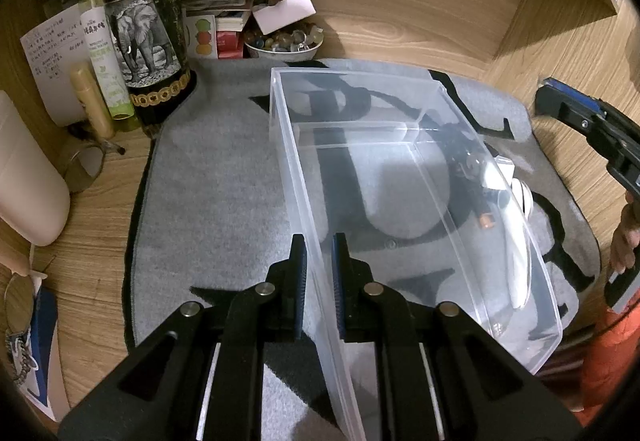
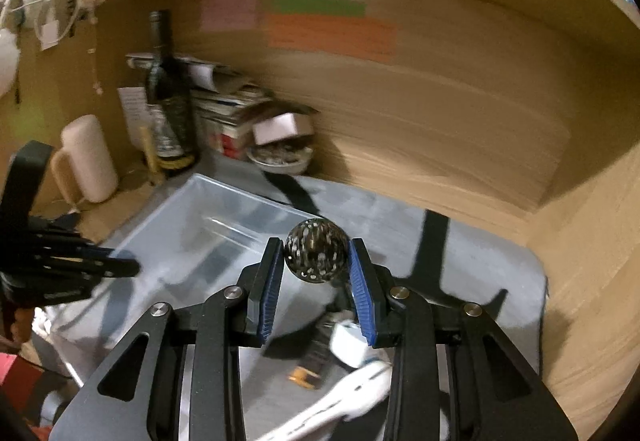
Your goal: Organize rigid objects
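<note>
A clear plastic box [image 1: 400,161] stands on a grey and black mat [image 1: 216,201]. My left gripper [image 1: 320,265] is shut on the box's left wall, one pad on each side of it. In the right wrist view my right gripper [image 2: 316,261] is shut on a small black ball speckled with white [image 2: 316,251], held in the air above the mat, just right of the box [image 2: 208,217]. The left gripper [image 2: 80,269] shows at that view's left edge, the right gripper [image 1: 580,121] at the other view's right edge. Under the ball lie a small orange piece [image 2: 304,377] and white items [image 2: 348,345].
At the back left stand a dark bottle with an elephant label [image 1: 144,25], a green spray bottle [image 1: 100,41], a bowl of beads [image 1: 284,41], stacked papers and a white jug [image 1: 28,177]. Wooden walls [image 1: 420,1] close in the back and right. A person's hand [image 1: 624,241] is at the right.
</note>
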The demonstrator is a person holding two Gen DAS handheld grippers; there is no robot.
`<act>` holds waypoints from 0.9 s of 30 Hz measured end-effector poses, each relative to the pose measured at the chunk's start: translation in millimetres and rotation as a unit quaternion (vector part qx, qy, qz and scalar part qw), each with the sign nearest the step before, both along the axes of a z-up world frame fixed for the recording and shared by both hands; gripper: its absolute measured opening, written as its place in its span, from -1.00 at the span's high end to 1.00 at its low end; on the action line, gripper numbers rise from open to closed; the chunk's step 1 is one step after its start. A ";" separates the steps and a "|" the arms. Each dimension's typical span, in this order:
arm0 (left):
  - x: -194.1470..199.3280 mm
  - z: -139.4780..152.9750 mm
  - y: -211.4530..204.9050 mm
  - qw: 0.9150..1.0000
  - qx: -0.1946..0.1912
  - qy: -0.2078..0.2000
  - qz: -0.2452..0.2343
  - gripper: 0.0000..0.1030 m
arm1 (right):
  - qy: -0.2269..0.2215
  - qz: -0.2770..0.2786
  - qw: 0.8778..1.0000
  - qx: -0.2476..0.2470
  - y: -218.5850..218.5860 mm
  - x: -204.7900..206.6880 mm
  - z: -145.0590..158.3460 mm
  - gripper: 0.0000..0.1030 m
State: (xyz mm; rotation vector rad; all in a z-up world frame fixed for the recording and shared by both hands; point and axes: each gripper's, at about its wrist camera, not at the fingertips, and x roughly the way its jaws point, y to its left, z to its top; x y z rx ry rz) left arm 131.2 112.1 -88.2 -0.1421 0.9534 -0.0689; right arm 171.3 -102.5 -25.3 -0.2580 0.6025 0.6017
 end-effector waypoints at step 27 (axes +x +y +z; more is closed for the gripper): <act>1.3 -0.7 -0.3 1.000 0.007 -0.006 -0.008 0.77 | 0.075 -0.072 0.995 -0.005 -44.4 -13.6 -44.7 0.12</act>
